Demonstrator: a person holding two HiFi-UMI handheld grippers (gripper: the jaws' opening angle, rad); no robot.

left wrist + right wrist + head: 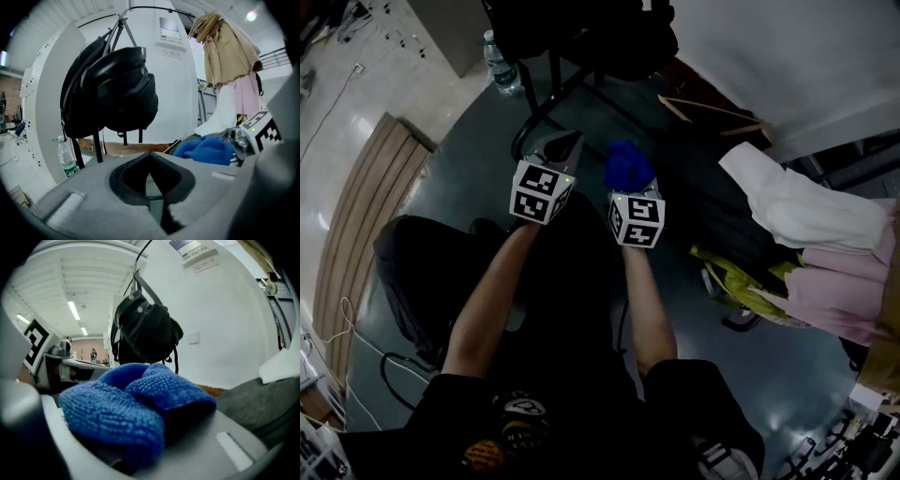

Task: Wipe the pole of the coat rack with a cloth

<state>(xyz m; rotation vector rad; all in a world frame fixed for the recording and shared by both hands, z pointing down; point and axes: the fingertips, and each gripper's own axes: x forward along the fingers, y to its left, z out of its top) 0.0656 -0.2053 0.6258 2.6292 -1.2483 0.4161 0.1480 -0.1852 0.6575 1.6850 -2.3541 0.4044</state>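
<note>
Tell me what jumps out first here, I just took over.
The blue cloth bunched in the right gripper stands out most, the one bright colour in view. Just ahead a black backpack hangs from the coat rack, and the left gripper beside it is shut on nothing.

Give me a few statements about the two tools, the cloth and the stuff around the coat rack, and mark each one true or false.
1. The right tool is clamped on a blue cloth. True.
2. The left tool grips the water bottle. False: its jaws are together on nothing, and the bottle stands apart, beside the coat rack.
3. A black backpack hangs from the coat rack. True.
4. A white garment lies to the left of the left tool. False: it lies on the right, beyond the right tool.
</note>
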